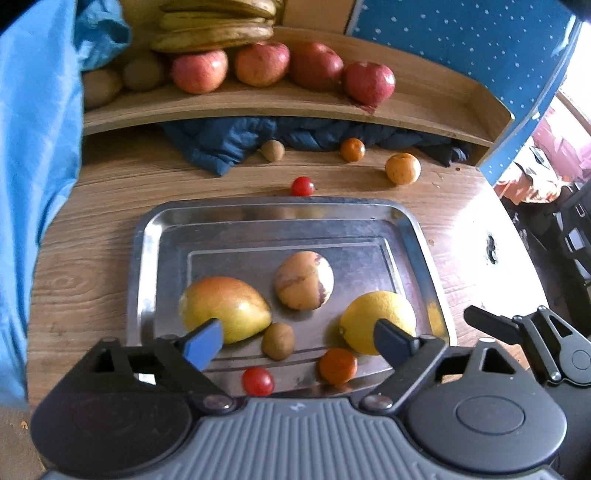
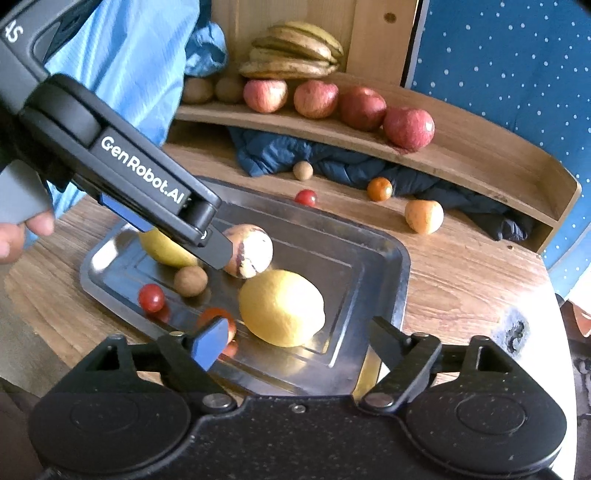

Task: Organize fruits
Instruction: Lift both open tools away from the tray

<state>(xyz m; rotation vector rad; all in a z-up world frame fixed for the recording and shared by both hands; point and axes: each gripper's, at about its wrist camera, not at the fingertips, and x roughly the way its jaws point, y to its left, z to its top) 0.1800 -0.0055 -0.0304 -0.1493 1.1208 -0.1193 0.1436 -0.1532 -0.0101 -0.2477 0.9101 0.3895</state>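
The left gripper is hanging nearest the lens, its blue-padded fingers standing wide apart with nothing between them. Below the gap the small brown fruit is lying on the tray, with a tomato and a little orange closer to the near rim. The mango is sitting under the left finger, its long axis running across the tray, pointed end toward the centre. The lemon is sitting under the other finger, and the mottled round fruit is lying beyond, mid-tray.

The right gripper is also gaping and holding nothing; the lemon is lying just ahead of its fingers, long axis roughly across the opening.

Fruit is waiting loose on the table past the tray's far rim: a second tomato, a brown fruit, a small orange and a bigger pale orange one. Apples and bananas are sitting on the shelf.

The coming pick is probably turning on reach across the tray: everything loose is lying straight ahead and beyond the far rim. The tomato and brown fruit are lying more toward the left gripper, the two oranges toward the right one.
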